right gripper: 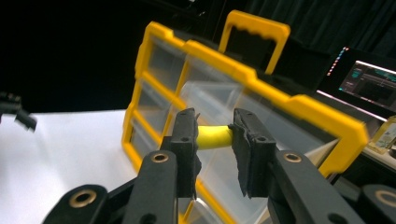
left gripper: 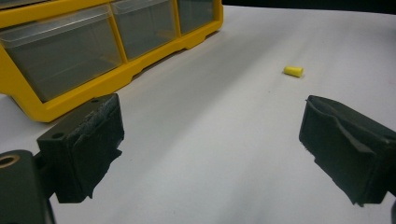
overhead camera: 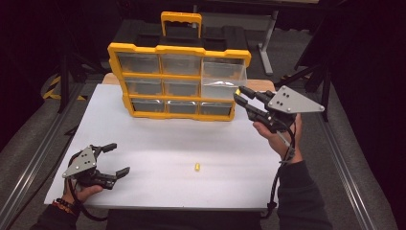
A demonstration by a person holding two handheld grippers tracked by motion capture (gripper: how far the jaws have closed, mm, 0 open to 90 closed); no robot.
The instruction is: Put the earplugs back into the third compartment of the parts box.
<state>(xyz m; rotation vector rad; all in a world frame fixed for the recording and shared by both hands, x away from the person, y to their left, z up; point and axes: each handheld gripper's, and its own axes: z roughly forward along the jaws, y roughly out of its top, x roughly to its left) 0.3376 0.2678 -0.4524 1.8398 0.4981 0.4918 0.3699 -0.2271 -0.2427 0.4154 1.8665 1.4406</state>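
Note:
A yellow organiser [overhead camera: 177, 79] with clear drawers stands upright at the back of the white table; its top right drawer [overhead camera: 224, 76] is pulled out. My right gripper [overhead camera: 241, 96] is raised beside that drawer, shut on a small yellow plug [right gripper: 214, 136] held between its pads. A second yellow plug [overhead camera: 197, 166] lies on the table in front, also seen as a yellow plug [left gripper: 293, 71] ahead of my left gripper's jaws. My left gripper [overhead camera: 118, 159] rests low at the front left, open with nothing between its fingers.
The white table top [overhead camera: 158, 139] ends at the front edge near the person's forearms. Metal rails [overhead camera: 33, 163] run along both sides. A screen [right gripper: 369, 86] glows behind the organiser in the right gripper view.

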